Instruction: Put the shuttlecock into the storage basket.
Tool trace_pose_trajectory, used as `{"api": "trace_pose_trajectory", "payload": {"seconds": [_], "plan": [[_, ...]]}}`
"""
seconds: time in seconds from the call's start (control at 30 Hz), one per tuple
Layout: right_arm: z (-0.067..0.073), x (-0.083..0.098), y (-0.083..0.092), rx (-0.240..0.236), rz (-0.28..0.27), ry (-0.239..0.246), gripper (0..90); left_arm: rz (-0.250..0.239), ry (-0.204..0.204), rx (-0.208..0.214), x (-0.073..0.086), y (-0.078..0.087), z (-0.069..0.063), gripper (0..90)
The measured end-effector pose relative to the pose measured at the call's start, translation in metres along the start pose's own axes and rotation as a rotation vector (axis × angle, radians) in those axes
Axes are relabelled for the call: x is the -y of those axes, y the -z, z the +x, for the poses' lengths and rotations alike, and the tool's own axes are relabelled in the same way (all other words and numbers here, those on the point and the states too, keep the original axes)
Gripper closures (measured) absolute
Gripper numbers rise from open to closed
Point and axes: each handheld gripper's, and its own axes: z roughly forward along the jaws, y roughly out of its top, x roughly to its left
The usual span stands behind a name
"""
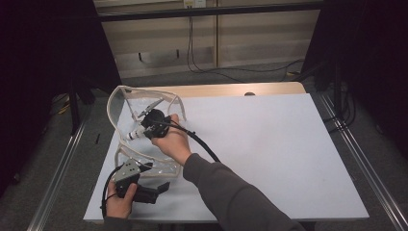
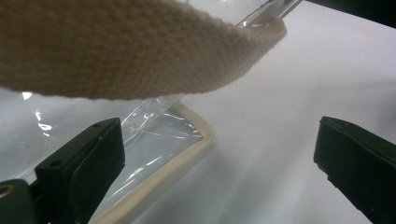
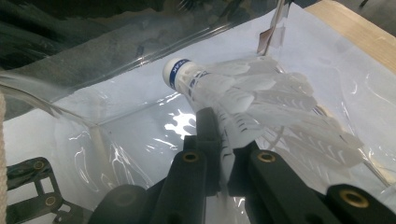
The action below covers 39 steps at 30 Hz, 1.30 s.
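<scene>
Shuttlecock over clear bag, left of frame

Right hand-held gripper (image 3: 224,140) clamps the shuttlecock (image 3: 243,100) feathers inside the clear plastic bag (image 1: 122,101); left hand-held gripper (image 2: 219,158) stands released on the bench (image 1: 269,144).

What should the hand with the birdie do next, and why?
Probably ease the shuttlecock a bit deeper into the clear bag, then let go. The right gripper is shut on its feathers, its cork end already points into the bag's open mouth, and the left gripper waits open by the strap.
</scene>
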Motion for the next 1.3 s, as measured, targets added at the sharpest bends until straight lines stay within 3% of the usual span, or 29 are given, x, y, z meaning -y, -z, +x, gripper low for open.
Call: {"api": "trace_pose_trajectory", "payload": {"seconds": [0.8,1.17,1.3], "plan": [[0.0007,0.0011,-0.0013,0.006,0.017,0.009,87.1,0.006,-0.002,-0.002,0.0002,0.0003,0.0004,2.0],[-0.0003,0.0022,-0.0054,0.005,0.06,-0.003,87.4,-0.002,0.005,-0.008,0.0002,0.001,0.0002,2.0],[0.0002,0.0021,-0.0063,-0.001,0.068,0.001,81.5,-0.004,0.005,-0.006,0.0003,0.0006,0.0004,2.0]]}}
